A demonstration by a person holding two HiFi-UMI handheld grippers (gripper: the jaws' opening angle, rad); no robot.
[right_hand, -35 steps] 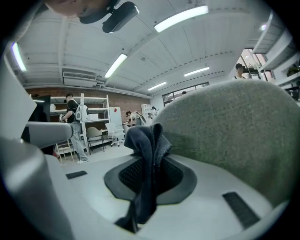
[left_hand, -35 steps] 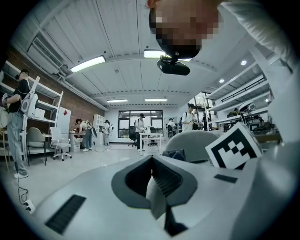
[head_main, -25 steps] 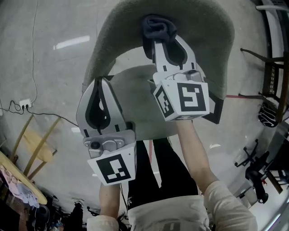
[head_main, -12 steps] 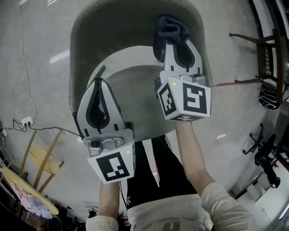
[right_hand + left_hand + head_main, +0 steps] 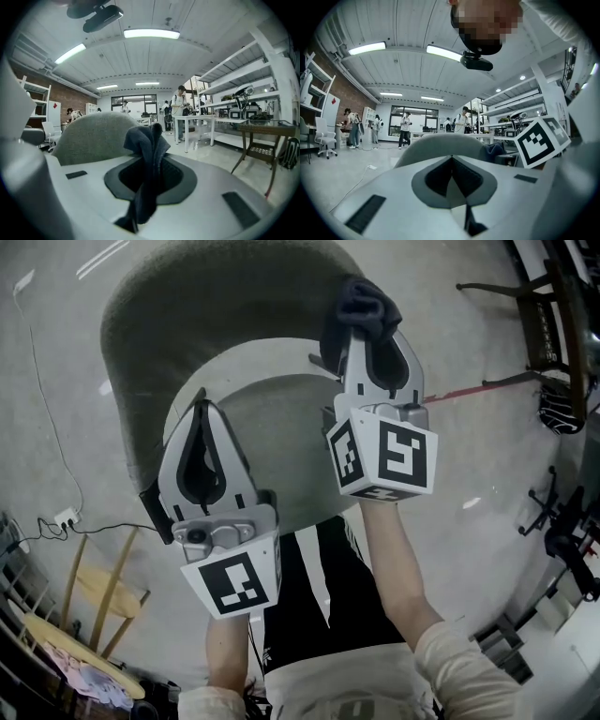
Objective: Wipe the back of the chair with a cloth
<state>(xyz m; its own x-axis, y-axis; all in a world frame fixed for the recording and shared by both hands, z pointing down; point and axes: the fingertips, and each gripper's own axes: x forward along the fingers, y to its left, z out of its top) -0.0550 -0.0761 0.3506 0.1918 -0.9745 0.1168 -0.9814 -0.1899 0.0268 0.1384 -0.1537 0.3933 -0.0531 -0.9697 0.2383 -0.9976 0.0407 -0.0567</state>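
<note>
Grey marker-cubed left tool (image 5: 201, 409), pale sleeve (image 5: 464, 667)

a power strip (image 5: 66, 518) lies on the floor (image 5: 487, 456) near a wooden frame (image 5: 97, 583), a dark table (image 5: 262, 125) well apart.

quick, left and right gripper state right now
Left gripper: closed, jaws together, holding nothing.
Right gripper: closed on the dark cloth.
</note>
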